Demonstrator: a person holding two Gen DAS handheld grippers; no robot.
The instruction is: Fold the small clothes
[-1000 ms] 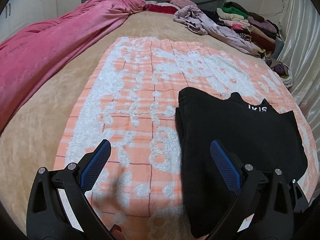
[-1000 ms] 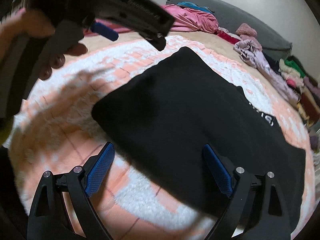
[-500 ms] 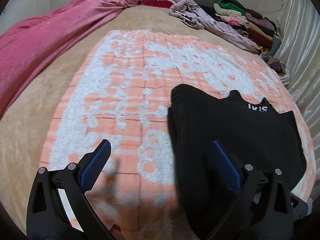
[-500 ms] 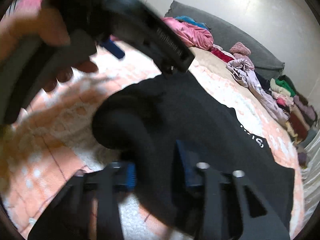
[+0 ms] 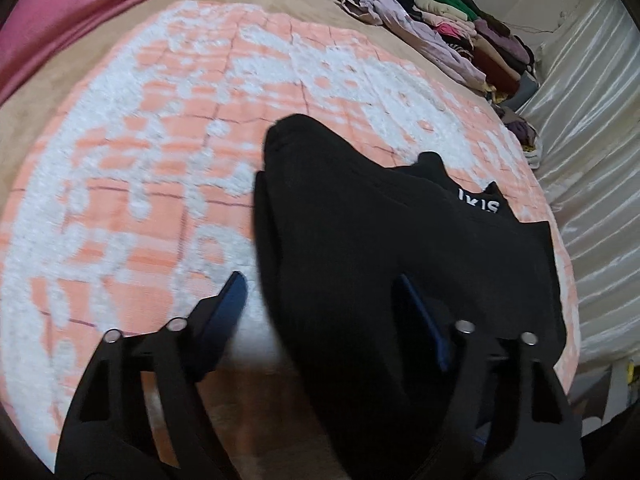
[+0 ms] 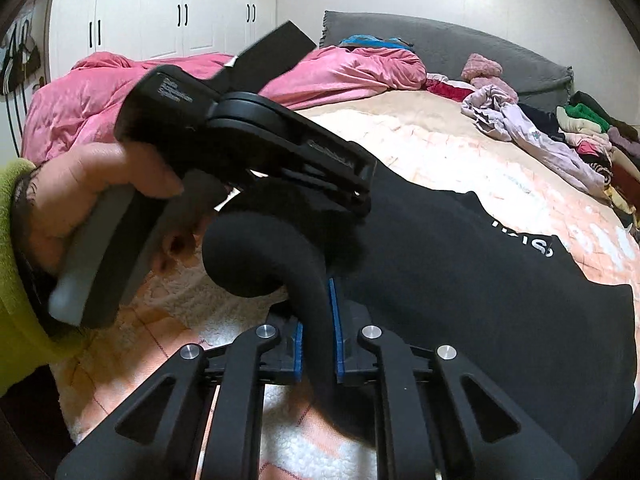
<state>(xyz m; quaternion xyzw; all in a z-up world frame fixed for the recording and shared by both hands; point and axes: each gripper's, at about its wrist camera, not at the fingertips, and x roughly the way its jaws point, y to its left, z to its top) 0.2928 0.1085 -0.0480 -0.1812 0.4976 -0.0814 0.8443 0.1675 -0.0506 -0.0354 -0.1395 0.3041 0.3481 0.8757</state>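
Observation:
A black garment with white lettering (image 5: 400, 248) lies on an orange-and-white blanket (image 5: 160, 140) on the bed. My right gripper (image 6: 318, 316) is shut on the garment's near edge (image 6: 260, 256) and lifts it into a rolled fold. My left gripper (image 5: 320, 308) is open, its jaws standing on either side of the lifted black fabric. In the right wrist view the left gripper (image 6: 352, 196) comes in from the left, held by a hand, its tips at the garment's raised edge.
A pink duvet (image 6: 160, 80) lies along the bed's left side. A pile of assorted clothes (image 5: 452, 28) sits at the far right, near a satin curtain (image 5: 592, 140). A grey headboard cushion (image 6: 460, 52) and white wardrobes (image 6: 160, 12) stand behind.
My right gripper closed on the garment's near edge and lifted it. My left gripper moved right and forward, its jaws narrowing around the raised fabric.

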